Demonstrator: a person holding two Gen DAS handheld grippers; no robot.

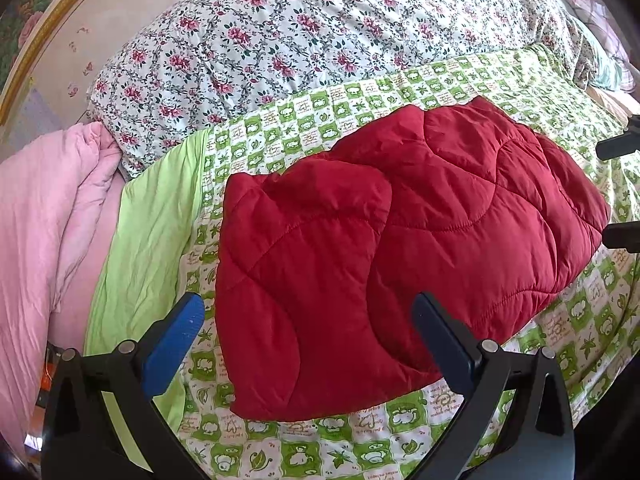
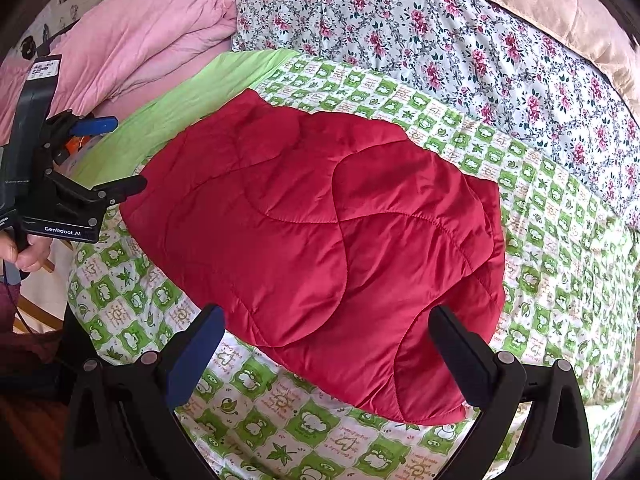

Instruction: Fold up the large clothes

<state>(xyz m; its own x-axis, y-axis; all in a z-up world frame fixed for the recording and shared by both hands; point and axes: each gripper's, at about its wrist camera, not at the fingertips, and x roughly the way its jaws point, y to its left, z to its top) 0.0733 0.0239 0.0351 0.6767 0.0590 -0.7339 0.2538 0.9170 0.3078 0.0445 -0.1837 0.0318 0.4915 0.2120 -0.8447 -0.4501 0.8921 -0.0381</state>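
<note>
A red quilted jacket (image 1: pixel 400 232) (image 2: pixel 320 240) lies folded into a compact bundle on the green-and-white patterned sheet (image 1: pixel 320 440) (image 2: pixel 560 240). My left gripper (image 1: pixel 310 316) hovers open over the jacket's near left end, nothing between its blue-padded fingers (image 1: pixel 184 328). From the right wrist view, the left gripper (image 2: pixel 120 156) stands open just off the jacket's left edge, held by a hand (image 2: pixel 28 248). My right gripper (image 2: pixel 328 324) is open above the jacket's near edge and holds nothing. Its fingertips (image 1: pixel 620 144) show at the jacket's right end.
A floral quilt (image 1: pixel 300 40) (image 2: pixel 480 40) is heaped behind the sheet. A pink blanket (image 1: pixel 48 220) (image 2: pixel 140 32) bulges at the left, beside a plain green strip of sheet (image 1: pixel 148 240). A peach cushion (image 2: pixel 580 20) lies far right, and a gold picture frame (image 1: pixel 36 48) hangs on the wall.
</note>
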